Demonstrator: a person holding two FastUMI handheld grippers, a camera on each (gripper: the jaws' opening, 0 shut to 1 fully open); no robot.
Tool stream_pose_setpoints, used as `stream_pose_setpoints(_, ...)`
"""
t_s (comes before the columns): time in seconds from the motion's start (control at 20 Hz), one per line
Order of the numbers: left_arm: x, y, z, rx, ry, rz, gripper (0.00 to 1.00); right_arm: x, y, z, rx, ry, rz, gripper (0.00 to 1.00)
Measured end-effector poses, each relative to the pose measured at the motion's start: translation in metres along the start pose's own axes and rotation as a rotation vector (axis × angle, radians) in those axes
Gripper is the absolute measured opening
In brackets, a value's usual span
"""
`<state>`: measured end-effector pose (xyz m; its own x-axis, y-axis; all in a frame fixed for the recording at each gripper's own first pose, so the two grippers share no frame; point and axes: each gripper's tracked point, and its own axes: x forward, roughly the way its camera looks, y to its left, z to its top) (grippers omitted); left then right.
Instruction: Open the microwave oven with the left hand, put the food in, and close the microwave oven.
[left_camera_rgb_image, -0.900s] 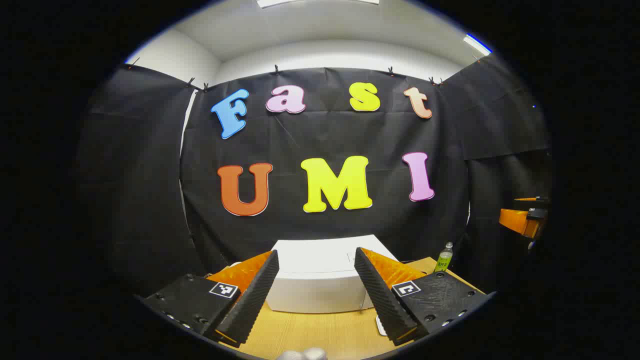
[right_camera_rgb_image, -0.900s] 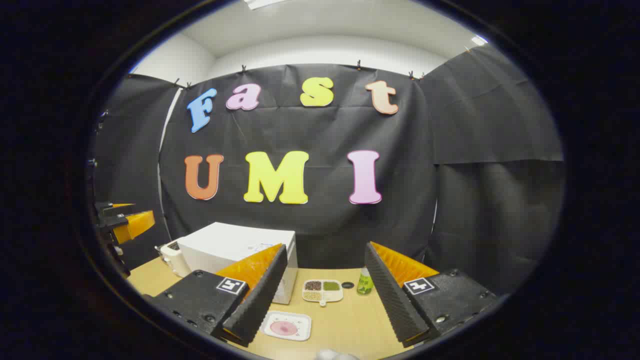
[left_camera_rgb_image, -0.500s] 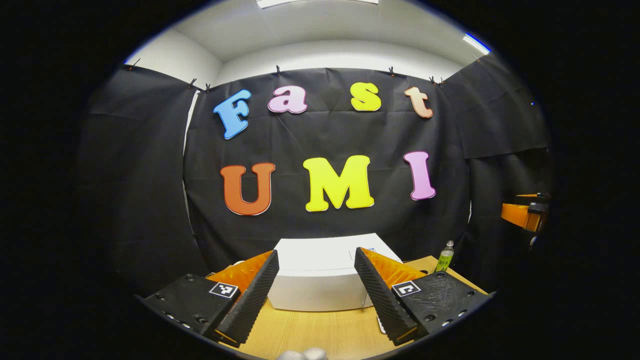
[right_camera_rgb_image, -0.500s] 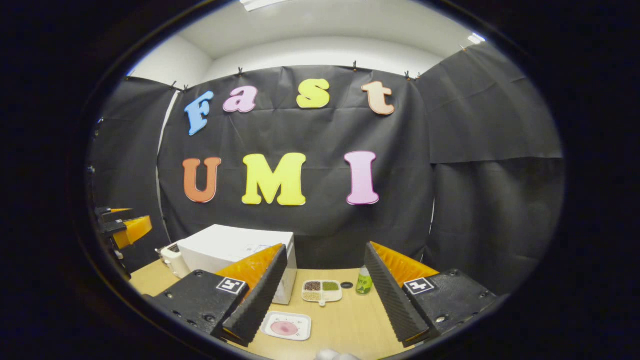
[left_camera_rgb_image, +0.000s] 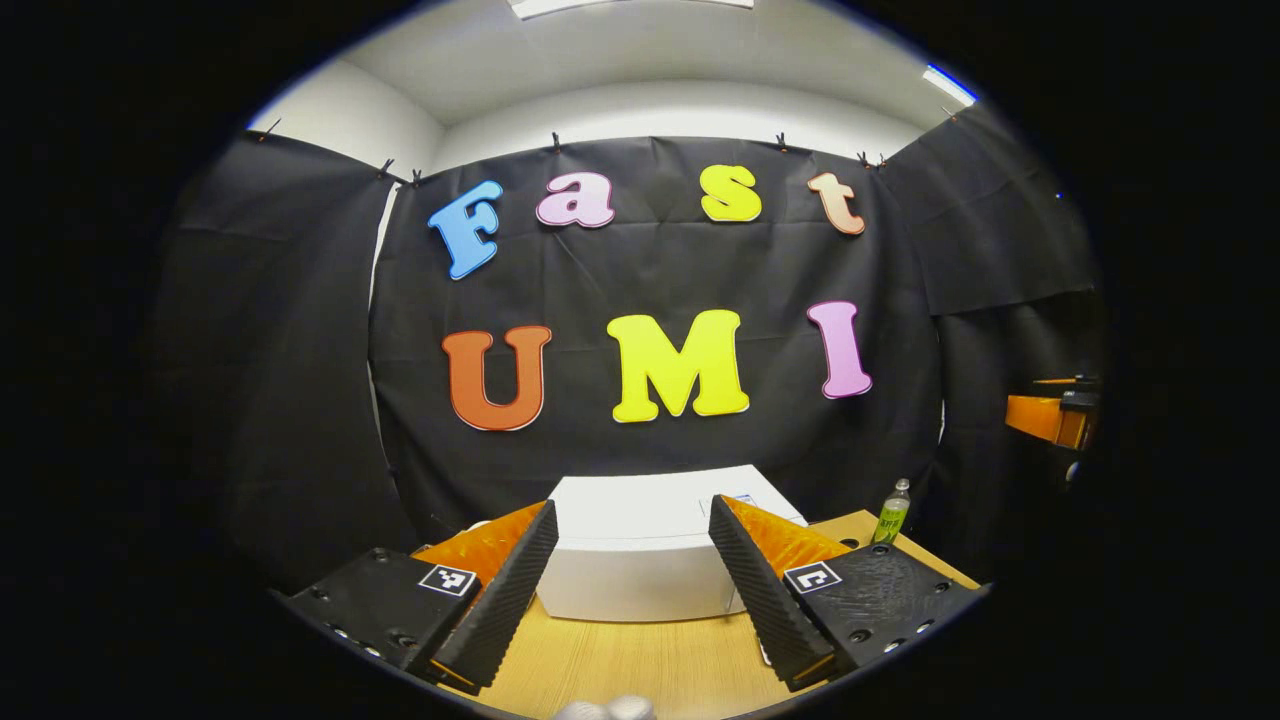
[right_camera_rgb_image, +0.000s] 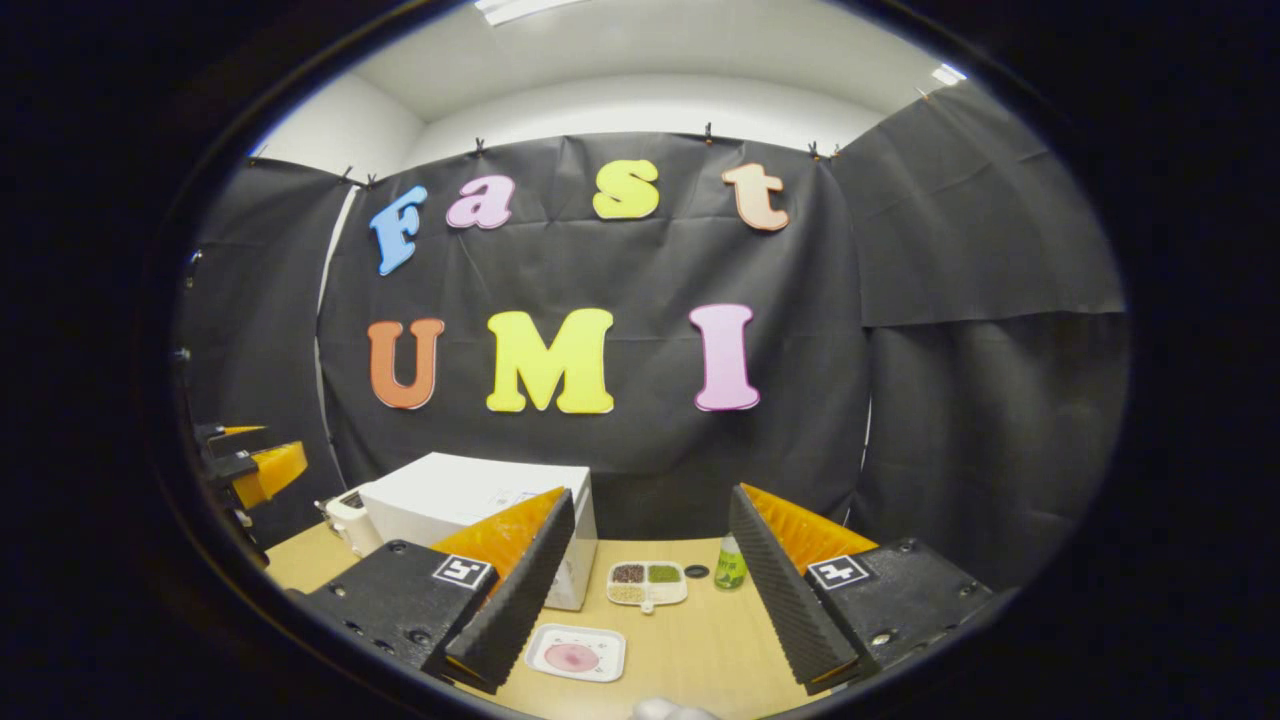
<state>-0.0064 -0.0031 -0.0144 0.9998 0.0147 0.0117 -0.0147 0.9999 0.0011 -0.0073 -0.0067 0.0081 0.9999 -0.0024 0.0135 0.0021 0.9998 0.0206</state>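
Observation:
The white microwave oven stands shut on the wooden table, straight ahead of my left gripper, which is open and holds nothing. The oven also sits left of centre in the right gripper view. A white tray with a pink food piece lies on the table in front of it, between the fingers of my right gripper, also open and well above it. My left gripper appears far left in the right gripper view; my right gripper at the far right of the left gripper view.
A divided white dish of grains and a small green bottle stand right of the oven, the bottle also seen at the table's back right. A small white appliance sits left of the oven. Black cloth walls close the booth.
Both views have shifted only slightly. The other gripper sits a little lower in the right gripper view and a little higher in the left gripper view. Both grippers stay open.

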Motion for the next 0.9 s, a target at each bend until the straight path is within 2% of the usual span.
stream_pose_setpoints(0.05, 0.005, -0.005, -0.01, -0.006, 0.008, -0.006, 0.96, 0.0, -0.001, 0.0, 0.0, -0.001, 0.0, 1.0)
stream_pose_setpoints(0.1, 0.009, -0.013, -0.022, -0.012, 0.02, -0.018, 1.0, -0.001, -0.003, 0.001, -0.001, -0.001, -0.001, 0.93)
stream_pose_setpoints(0.15, 0.013, -0.022, -0.035, -0.021, 0.027, -0.032, 0.96, -0.002, -0.007, 0.002, -0.003, -0.001, -0.004, 0.93)
stream_pose_setpoints(0.25, 0.024, -0.045, -0.059, -0.039, 0.034, -0.062, 0.96, -0.003, -0.016, 0.005, -0.01, -0.002, -0.016, 0.93)
stream_pose_setpoints(0.3, 0.031, -0.056, -0.073, -0.039, 0.037, -0.073, 0.96, -0.004, -0.02, 0.006, -0.018, 0.001, -0.022, 1.0)
stream_pose_setpoints(0.4, 0.042, -0.074, -0.097, -0.023, 0.038, -0.081, 0.96, -0.007, -0.027, 0.007, -0.039, 0.01, -0.038, 0.99)
stream_pose_setpoints(0.6, 0.075, -0.122, -0.148, -0.038, 0.096, -0.143, 0.96, -0.016, -0.037, 0.01, -0.099, 0.025, -0.06, 1.0)
stream_pose_setpoints(0.85, 0.133, -0.145, -0.195, -0.058, 0.129, -0.157, 0.96, -0.026, -0.044, 0.016, -0.148, 0.041, -0.091, 1.0)
stream_pose_setpoints(0.9, 0.143, -0.145, -0.201, -0.059, 0.132, -0.149, 0.96, -0.027, -0.044, 0.017, -0.143, 0.037, -0.094, 0.96)
